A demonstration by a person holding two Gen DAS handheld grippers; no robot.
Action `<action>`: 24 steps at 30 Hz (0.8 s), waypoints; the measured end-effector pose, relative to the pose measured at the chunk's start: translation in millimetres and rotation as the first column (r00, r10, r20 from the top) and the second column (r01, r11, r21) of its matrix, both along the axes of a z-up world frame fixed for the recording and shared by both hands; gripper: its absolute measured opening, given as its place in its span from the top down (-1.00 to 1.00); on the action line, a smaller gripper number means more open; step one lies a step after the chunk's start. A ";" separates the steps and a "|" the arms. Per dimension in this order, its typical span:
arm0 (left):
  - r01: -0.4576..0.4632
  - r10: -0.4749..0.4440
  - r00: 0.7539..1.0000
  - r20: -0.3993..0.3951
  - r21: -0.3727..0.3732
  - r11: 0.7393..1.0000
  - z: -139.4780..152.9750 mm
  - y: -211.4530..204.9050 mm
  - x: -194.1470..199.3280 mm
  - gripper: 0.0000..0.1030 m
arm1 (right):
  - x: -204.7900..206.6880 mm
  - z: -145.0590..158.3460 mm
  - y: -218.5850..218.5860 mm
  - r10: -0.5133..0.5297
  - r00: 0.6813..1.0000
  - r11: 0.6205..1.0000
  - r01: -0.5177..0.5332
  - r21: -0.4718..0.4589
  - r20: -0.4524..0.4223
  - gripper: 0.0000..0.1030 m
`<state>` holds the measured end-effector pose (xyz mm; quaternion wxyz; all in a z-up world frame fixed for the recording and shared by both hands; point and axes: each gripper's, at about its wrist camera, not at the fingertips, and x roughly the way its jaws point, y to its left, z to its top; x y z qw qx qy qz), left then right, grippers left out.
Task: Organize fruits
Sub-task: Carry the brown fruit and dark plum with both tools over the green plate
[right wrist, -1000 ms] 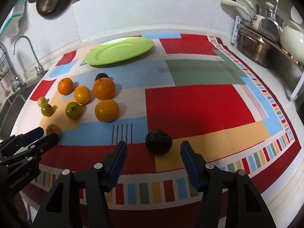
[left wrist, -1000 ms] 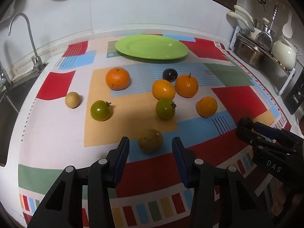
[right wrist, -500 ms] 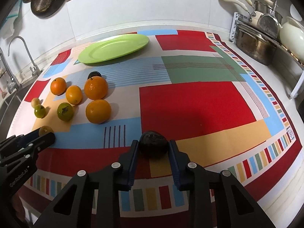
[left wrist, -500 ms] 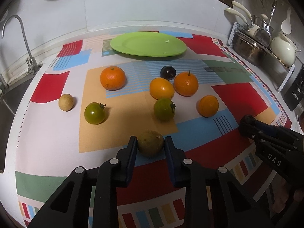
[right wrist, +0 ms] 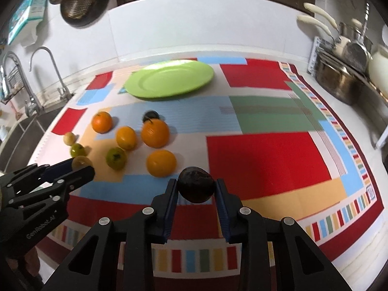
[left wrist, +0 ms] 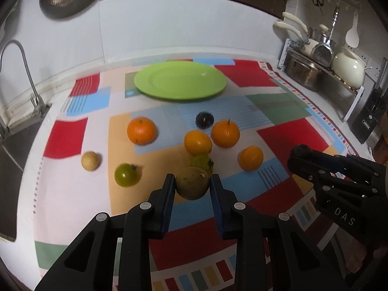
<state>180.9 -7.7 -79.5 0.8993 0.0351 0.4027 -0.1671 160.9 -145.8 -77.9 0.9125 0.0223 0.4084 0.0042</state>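
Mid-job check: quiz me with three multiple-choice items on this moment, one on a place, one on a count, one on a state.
1. Where is the green plate?
A. behind the loose fruit, near the wall
B. in the sink
C. beside the left gripper

2. How many orange fruits lie on the cloth?
A. two
B. four
C. six

3. What is the right gripper doing?
A. open over the plate
B. shut on nothing
C. shut on the dark fruit

Answers: 1 A, it lies beyond all the fruit; 2 B, four show; 3 C, both pads press its sides.
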 end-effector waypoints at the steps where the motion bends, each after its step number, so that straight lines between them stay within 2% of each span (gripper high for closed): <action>1: 0.003 -0.003 1.000 0.006 -0.003 1.000 3.0 0.9 0.2 0.43 | 0.4 3.5 3.2 0.008 1.000 1.000 -0.008 -0.002 0.008 0.38; 12: 0.063 -0.060 0.996 0.068 -0.042 0.997 36.8 19.5 12.2 0.43 | 8.4 36.0 34.1 0.057 0.996 0.998 -0.056 -0.018 0.075 0.38; 24: 0.150 -0.144 0.982 0.124 -0.045 0.988 55.1 26.8 37.2 0.43 | 25.2 55.6 50.3 0.042 0.991 0.999 -0.043 0.009 0.130 0.38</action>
